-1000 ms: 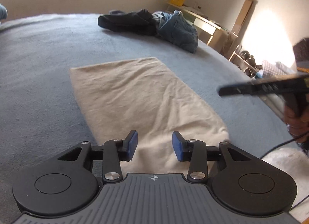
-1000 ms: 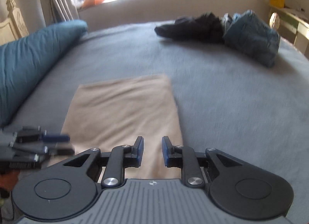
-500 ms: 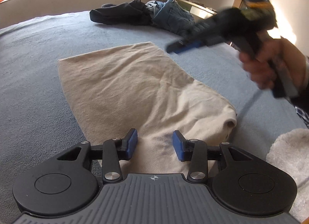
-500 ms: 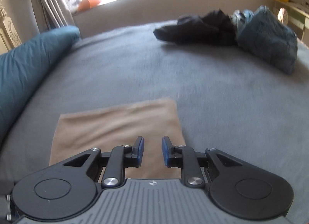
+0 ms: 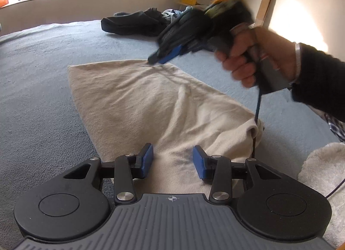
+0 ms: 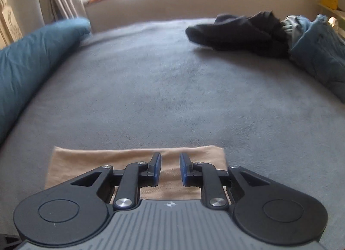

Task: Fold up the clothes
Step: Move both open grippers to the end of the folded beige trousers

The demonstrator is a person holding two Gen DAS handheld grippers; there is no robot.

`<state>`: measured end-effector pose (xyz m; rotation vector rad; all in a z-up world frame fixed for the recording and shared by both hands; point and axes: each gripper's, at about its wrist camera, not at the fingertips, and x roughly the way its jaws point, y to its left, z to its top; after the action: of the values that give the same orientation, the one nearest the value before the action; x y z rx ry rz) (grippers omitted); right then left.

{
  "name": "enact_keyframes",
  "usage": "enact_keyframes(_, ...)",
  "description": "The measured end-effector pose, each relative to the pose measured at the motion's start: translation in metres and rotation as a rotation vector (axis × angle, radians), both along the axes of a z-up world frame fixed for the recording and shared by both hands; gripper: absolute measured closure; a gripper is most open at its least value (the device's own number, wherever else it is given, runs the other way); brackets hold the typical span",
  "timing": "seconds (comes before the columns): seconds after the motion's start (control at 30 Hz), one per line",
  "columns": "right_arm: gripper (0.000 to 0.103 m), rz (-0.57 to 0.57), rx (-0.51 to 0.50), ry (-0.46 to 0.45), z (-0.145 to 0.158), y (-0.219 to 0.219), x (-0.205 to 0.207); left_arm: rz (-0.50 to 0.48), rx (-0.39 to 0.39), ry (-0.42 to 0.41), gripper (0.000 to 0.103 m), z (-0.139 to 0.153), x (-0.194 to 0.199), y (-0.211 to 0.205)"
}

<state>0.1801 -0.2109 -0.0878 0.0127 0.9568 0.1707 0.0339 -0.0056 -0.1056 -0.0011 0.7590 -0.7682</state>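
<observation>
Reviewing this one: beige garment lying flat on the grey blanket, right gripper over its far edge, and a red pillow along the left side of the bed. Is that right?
Not quite: the pillow is teal blue, not red, as the right wrist view shows. The rest holds: the beige garment lies flat on the grey blanket, and the right gripper is over its far edge.

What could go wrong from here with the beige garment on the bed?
1. The right claw is at the far edge of the beige garment with a narrow gap; it may pinch too little cloth, or the grey blanket too.
2. The near right corner is already bunched, so a fold now could come out crooked.
</observation>
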Motion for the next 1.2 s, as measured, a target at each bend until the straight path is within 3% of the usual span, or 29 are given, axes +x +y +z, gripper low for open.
enact_keyframes(0.07, 0.084, 0.006, -0.046, 0.018, -0.026, 0.003, 0.006, 0.001, -0.005, 0.001, 0.062, 0.0, 0.0, 0.001)
enact_keyframes(0.17, 0.083, -0.02, -0.053, 0.027, -0.004, 0.012, 0.005, -0.001, -0.017, 0.0, 0.062, -0.001, 0.0, 0.003)
enact_keyframes(0.3, 0.083, 0.171, 0.079, -0.047, 0.031, 0.046, -0.014, -0.005, -0.027, -0.004, 0.062, -0.001, -0.002, 0.005)
enact_keyframes(0.37, 0.083, 0.247, 0.107, -0.029, 0.024, 0.066, -0.016, -0.006, -0.023, -0.004, 0.062, 0.0, -0.003, 0.004)
enact_keyframes(0.43, 0.082, 0.262, 0.089, 0.043, -0.001, 0.079, -0.009, -0.004, -0.021, -0.003, 0.062, 0.001, -0.003, 0.004)
enact_keyframes(0.53, 0.083, 0.204, 0.154, 0.087, -0.014, 0.071, 0.001, -0.003, -0.053, 0.018, 0.062, 0.001, 0.0, 0.01)
enact_keyframes(0.63, 0.082, 0.138, 0.227, 0.102, 0.019, 0.045, -0.011, 0.003, -0.082, 0.045, 0.062, 0.003, 0.002, 0.016)
enact_keyframes(0.8, 0.082, 0.146, 0.233, 0.079, 0.065, 0.001, -0.084, 0.031, -0.101, 0.059, 0.062, 0.006, 0.002, 0.03)
enact_keyframes(0.9, 0.082, 0.104, 0.2, 0.138, 0.05, -0.016, -0.119, 0.041, -0.105, 0.065, 0.062, 0.005, 0.003, 0.035)
enact_keyframes(1.0, 0.082, 0.05, 0.138, 0.155, 0.004, -0.02, -0.135, 0.054, -0.103, 0.077, 0.062, 0.005, 0.006, 0.036)
enact_keyframes(1.07, 0.082, 0.003, 0.181, 0.106, 0.004, -0.024, -0.14, 0.063, -0.104, 0.074, 0.063, 0.01, 0.003, 0.04)
enact_keyframes(1.2, 0.081, -0.064, 0.255, 0.025, 0.035, -0.035, -0.155, 0.08, -0.108, 0.056, 0.062, 0.024, -0.008, 0.053)
